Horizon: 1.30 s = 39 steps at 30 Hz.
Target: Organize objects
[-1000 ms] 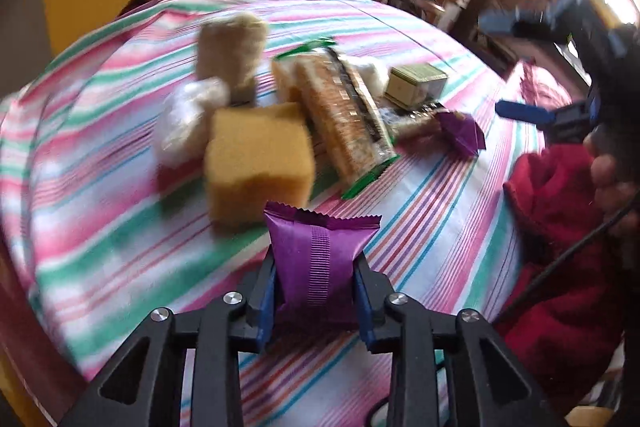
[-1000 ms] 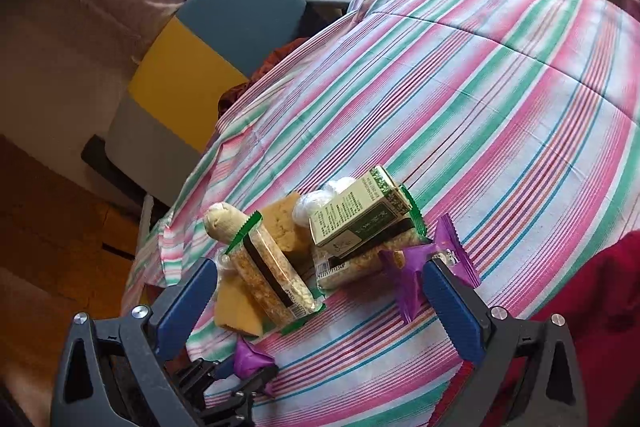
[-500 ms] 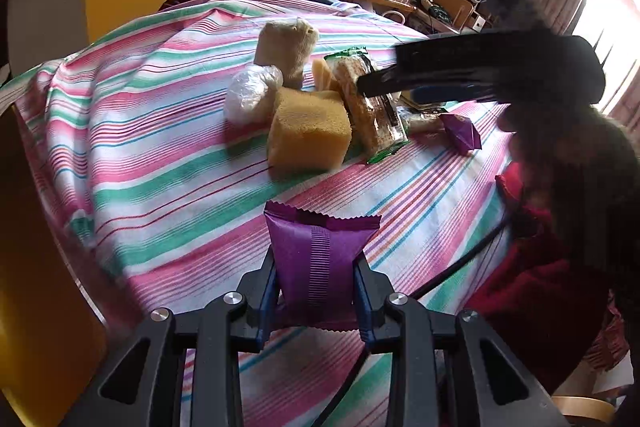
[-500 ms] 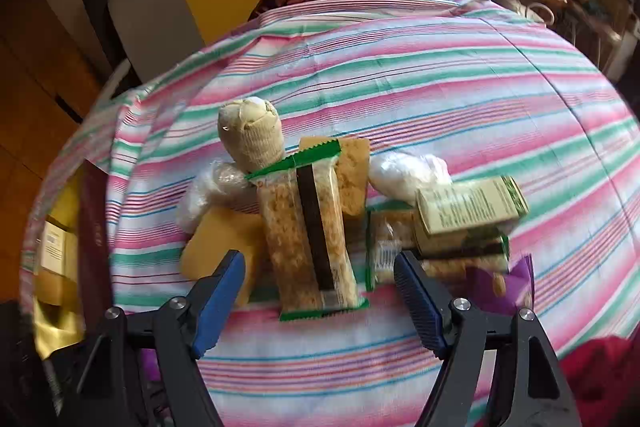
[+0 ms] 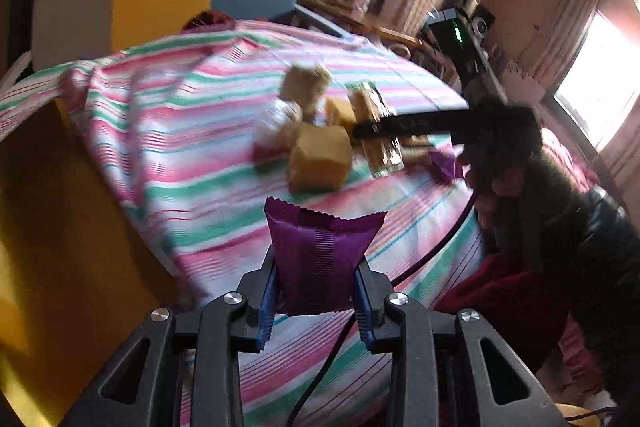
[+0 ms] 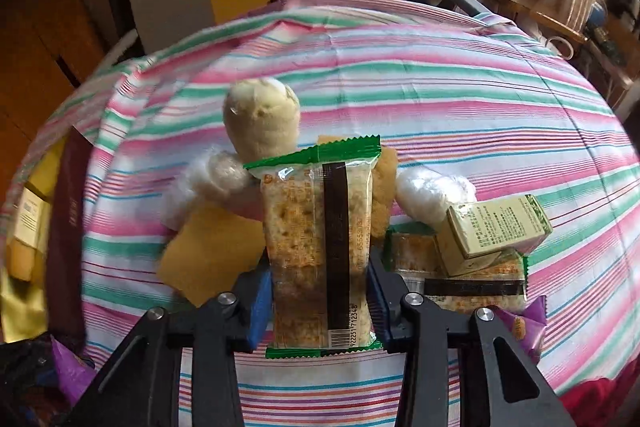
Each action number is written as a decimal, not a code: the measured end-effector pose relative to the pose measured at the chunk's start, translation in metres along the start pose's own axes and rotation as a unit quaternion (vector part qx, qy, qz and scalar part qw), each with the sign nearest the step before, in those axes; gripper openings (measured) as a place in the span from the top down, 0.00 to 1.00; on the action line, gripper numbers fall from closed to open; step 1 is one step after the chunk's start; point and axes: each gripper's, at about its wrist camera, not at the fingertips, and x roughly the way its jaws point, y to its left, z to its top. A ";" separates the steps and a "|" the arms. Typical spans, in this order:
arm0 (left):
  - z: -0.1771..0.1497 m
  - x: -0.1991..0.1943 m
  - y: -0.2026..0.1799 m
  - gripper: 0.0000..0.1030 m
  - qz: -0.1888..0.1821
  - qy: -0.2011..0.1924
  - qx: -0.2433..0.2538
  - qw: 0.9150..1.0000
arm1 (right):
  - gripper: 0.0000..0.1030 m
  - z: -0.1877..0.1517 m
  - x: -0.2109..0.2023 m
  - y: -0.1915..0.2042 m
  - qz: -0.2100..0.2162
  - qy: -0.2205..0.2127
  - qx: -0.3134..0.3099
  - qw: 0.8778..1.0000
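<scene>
The right gripper (image 6: 320, 291), its jaws just closed, clamps the lower half of a green-edged cracker pack (image 6: 320, 251): light, slick film, brittle inside, so a mid-body hold with gentle pressure suits it. The left gripper (image 5: 316, 287) pinches a purple snack pouch (image 5: 320, 259), soft and crinkly. Beyond the right gripper lie a yellow sponge (image 6: 200, 259) and a small green box (image 6: 496, 231) on the striped worktop (image 6: 440, 87) in a cluttered room.

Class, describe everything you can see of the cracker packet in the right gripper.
The cracker packet is a clear film wrapper with green crimped ends, a dark stripe along its length and a barcode at its near end. Pale square crackers show through. The right gripper, whose jaws have just closed, clamps its sides among the other snacks on the striped tablecloth.
</scene>
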 end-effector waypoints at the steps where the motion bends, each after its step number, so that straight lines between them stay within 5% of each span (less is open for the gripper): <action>1: 0.000 -0.007 0.005 0.69 0.006 -0.006 -0.007 1.000 | 0.60 0.000 0.000 0.003 -0.001 -0.001 -0.003 1.000; 11: -0.014 -0.086 0.078 0.69 0.109 -0.053 -0.115 0.986 | 0.60 -0.003 0.002 0.013 -0.011 0.003 -0.027 1.000; 19: -0.058 -0.121 0.162 0.69 0.231 -0.019 -0.242 0.942 | 0.60 -0.004 0.000 0.020 -0.014 -0.002 -0.045 0.999; 22: -0.070 -0.117 0.175 0.69 0.249 -0.002 -0.258 0.933 | 0.60 -0.005 0.000 0.020 -0.015 -0.003 -0.046 0.999; 39: -0.086 -0.111 0.181 0.61 0.294 0.025 -0.262 0.919 | 0.60 -0.005 -0.002 0.019 -0.022 -0.004 -0.045 0.999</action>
